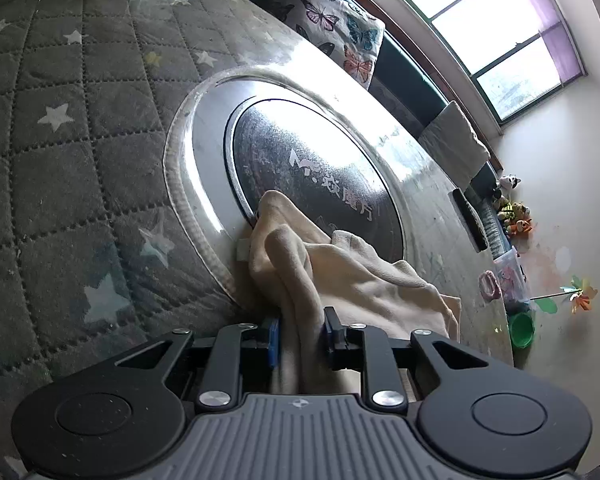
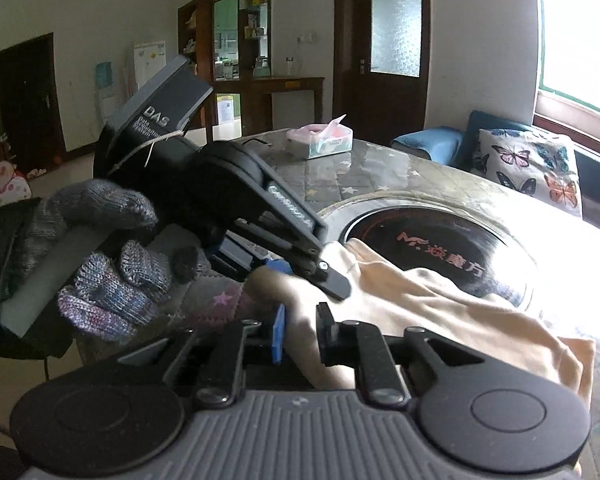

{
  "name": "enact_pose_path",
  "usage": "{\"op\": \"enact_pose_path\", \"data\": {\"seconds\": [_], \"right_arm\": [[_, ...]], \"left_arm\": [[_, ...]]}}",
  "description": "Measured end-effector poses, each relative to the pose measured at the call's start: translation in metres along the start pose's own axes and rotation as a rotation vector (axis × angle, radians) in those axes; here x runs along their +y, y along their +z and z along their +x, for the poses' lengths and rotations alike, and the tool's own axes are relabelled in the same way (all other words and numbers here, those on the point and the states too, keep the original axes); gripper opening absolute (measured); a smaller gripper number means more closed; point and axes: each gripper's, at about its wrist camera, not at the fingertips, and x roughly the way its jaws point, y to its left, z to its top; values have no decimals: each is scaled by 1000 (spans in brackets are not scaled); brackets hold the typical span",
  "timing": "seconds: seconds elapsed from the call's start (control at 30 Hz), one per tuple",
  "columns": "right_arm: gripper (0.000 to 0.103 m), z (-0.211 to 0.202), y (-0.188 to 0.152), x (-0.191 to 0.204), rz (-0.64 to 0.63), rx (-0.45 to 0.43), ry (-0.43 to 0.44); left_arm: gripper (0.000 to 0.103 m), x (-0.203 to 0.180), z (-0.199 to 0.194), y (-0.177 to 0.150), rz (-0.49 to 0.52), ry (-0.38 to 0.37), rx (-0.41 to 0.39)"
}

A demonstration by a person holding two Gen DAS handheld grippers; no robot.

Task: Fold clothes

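We are pinching the cream garment [image 1: 340,276] with both tools, so the fold should go well if we are lifting the two held edges together and keeping the cloth taut and even. On the left, the left gripper [image 1: 302,334] is clamping a bunched ridge of fabric narrowly between its blue pads. On the right, the right gripper [image 2: 302,330] is gripping another fold close by. The garment is lying on the round table [image 1: 80,140], draped partly over the dark hotplate [image 1: 316,168].
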Motion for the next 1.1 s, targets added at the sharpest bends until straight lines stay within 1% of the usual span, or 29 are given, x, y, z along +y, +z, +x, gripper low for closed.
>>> {"op": "enact_pose_path", "data": {"seconds": [0.1,0.17,0.4,0.5,0.53,0.57,0.63,0.7,0.8,0.83,0.93,0.97,1.1], "right_arm": [[19,-10,-3,-15,44,-6,-31],[21,-17,-6,-35,108,-5,-75],[23,-14,-24,-117,304,42,-317],[24,-11,-35,-143,361,47,-383],[26,-11,-37,-150,380,44,-402],[31,-9,-38,-153,392,41,-410],[38,-10,-42,-164,429,23,-436],[38,-9,-45,-173,462,22,-430],[38,-6,-51,-181,526,25,-384],[37,-4,-53,-181,531,24,-384],[14,-5,-53,-180,534,9,-377],[9,-7,-53,-178,532,3,-384],[6,-23,-49,-177,547,-46,-389]], "left_arm": [[23,0,0,0,6,0,-1],[23,0,0,0,10,-1,-2],[23,-1,1,0,27,3,-2],[23,-2,2,0,35,7,-3],[23,-3,2,0,39,9,-3],[23,-3,2,0,40,10,-3],[23,-5,3,0,50,14,-3],[23,-6,3,1,58,19,-3],[23,-7,4,1,72,25,-4],[22,-8,4,1,76,28,-4],[20,-13,3,2,95,32,-8],[20,-17,1,3,105,28,-13],[19,-39,-4,8,162,9,-40]]}}
